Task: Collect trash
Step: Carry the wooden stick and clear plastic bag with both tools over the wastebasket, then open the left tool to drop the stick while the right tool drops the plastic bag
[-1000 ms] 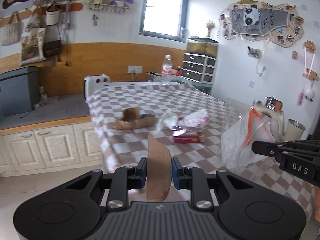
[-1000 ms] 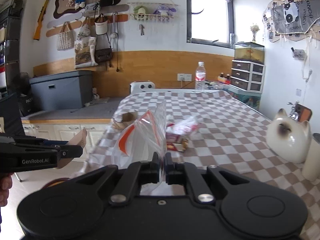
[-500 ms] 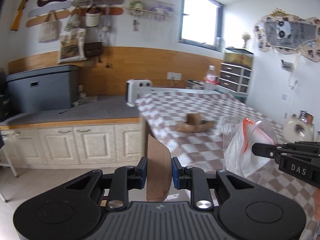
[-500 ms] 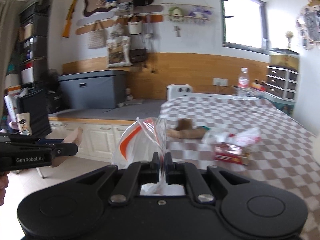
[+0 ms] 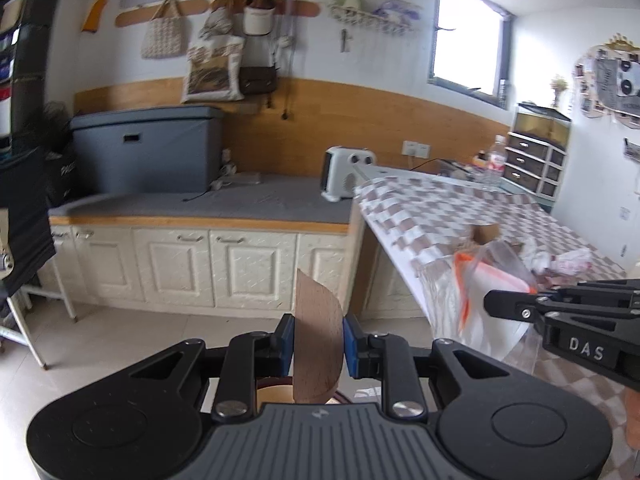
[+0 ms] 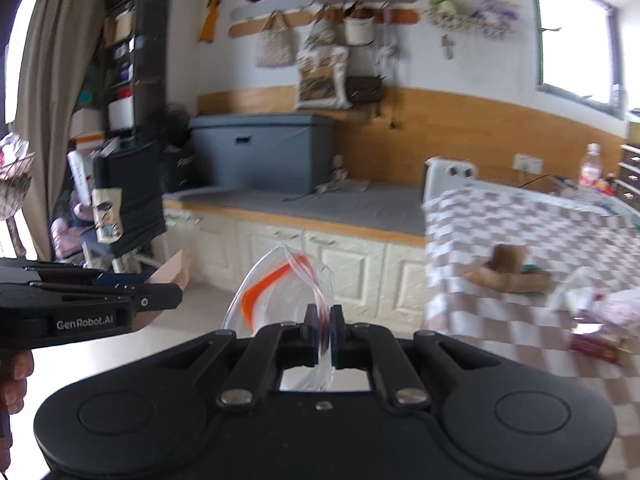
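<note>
Fingers clamped both sides: left gripper (image 5: 319,339) pinching the brown cardboard scrap (image 5: 317,344), right gripper (image 6: 325,326) nipping the clear bag (image 6: 280,292) rim so it hangs open, both off the table (image 6: 500,220) edge, I guess for dropping it in.

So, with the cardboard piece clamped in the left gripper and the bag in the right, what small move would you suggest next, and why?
Probably bring the left gripper across to the clear bag's mouth. The brown cardboard piece is clamped beside the bag, not in it, and the right gripper is shut on the bag's rim, holding it up off the checkered table.
</note>
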`<state>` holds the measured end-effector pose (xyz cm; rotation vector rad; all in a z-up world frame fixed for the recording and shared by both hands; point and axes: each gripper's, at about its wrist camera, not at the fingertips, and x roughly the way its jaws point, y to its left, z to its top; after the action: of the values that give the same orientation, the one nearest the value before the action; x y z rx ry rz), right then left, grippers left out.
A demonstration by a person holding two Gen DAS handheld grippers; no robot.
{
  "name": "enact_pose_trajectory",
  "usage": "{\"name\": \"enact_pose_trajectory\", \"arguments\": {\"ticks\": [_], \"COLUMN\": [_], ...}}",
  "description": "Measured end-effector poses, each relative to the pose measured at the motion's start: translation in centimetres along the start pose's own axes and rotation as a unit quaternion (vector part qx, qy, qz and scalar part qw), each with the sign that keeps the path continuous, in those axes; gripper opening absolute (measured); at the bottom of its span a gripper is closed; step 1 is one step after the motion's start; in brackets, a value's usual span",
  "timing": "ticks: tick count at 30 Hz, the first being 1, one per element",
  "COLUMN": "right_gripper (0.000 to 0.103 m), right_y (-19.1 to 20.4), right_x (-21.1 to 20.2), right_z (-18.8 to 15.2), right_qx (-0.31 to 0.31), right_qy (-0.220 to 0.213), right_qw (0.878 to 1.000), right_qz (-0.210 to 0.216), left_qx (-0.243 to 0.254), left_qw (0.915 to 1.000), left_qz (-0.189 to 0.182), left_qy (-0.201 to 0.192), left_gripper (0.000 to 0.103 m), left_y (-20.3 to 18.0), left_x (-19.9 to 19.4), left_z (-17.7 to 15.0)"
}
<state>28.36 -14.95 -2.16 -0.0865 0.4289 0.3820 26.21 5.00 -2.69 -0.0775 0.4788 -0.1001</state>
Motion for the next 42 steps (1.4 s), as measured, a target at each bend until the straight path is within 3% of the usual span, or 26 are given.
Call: {"name": "enact_pose_trajectory", "arguments": {"ticks": [7, 16, 25, 28, 33, 35, 38, 42], "right_gripper": [0.005, 0.005, 0.005, 0.005, 0.007, 0.012, 0.036, 0.040], "right_y": [2.5, 4.0, 4.9, 4.1, 3.3, 3.5, 4.3, 4.8], "right_x": [6.7, 16.1, 23.5, 25.1, 27.0, 27.4, 27.7, 27.7], "right_z": [-0.5, -3.8, -8.4, -9.7, -12.2, -13.0, -13.5, -13.8], "right_qx": [-0.012, -0.013, 0.016, 0.054, 0.140, 0.159, 0.149, 0.114], "right_qy": [0.072, 0.190, 0.294, 0.314, 0.347, 0.358, 0.373, 0.398], "right_qw": [0.997, 0.981, 0.955, 0.946, 0.922, 0.912, 0.910, 0.909], "right_qz": [0.038, 0.035, 0.042, 0.057, 0.100, 0.118, 0.106, 0.055], "left_qx": [-0.020, -0.047, -0.075, -0.080, -0.081, -0.078, -0.072, -0.063], "left_qw": [0.9986, 0.9899, 0.9787, 0.9757, 0.9724, 0.9718, 0.9711, 0.9689], "left_qz": [0.012, 0.006, 0.008, 0.009, 0.013, 0.016, 0.018, 0.012], "left_qy": [0.047, 0.134, 0.191, 0.204, 0.218, 0.222, 0.227, 0.239], "left_gripper": [0.027, 0.027, 0.027, 0.027, 0.027, 0.027, 0.027, 0.027], "left_y": [2.8, 6.0, 9.5, 10.0, 10.4, 10.6, 10.5, 9.8], "left_x": [4.7, 11.3, 15.7, 16.8, 17.9, 18.1, 18.5, 19.3], "left_z": [-2.0, -5.7, -9.2, -10.0, -10.9, -11.1, -11.3, -11.8]}}
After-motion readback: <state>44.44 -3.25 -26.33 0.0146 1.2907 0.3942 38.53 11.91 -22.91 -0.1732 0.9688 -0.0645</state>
